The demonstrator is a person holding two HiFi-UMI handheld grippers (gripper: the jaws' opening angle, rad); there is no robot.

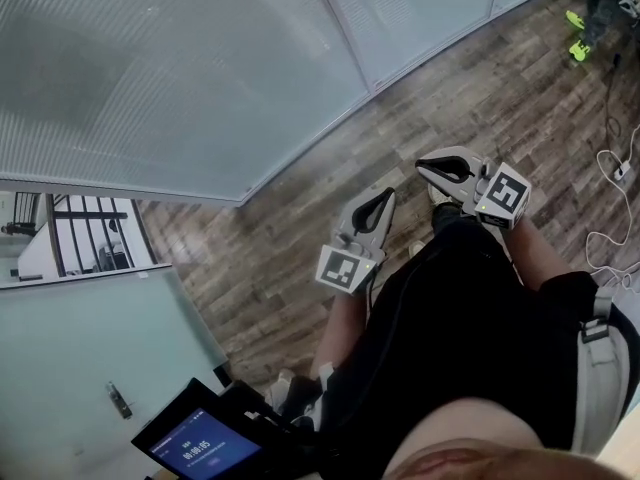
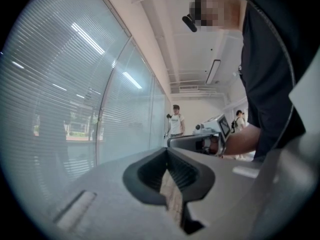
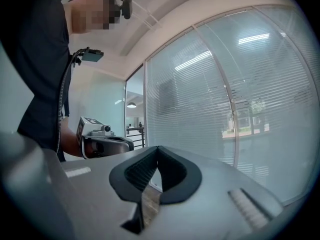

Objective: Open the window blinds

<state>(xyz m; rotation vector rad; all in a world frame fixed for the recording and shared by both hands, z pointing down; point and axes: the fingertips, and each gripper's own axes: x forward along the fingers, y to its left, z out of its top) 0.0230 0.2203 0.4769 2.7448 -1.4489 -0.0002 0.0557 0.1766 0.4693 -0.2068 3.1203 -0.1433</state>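
Both closed and empty, left gripper (image 1: pixel 389 194) and right gripper (image 1: pixel 421 166) level near the blinds (image 1: pixel 180 68).

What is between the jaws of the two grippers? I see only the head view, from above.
Observer: Nothing. In the left gripper view the left gripper has its jaws together, tips touching, and they are empty.
Operator: And the right one?
Observer: The right gripper looks the same in its own view: jaws together, holding nothing.
Operator: Can one see through the blinds?
Observer: Partly. In the right gripper view the blinds hang with level slats, and some greenery outside shows through them.
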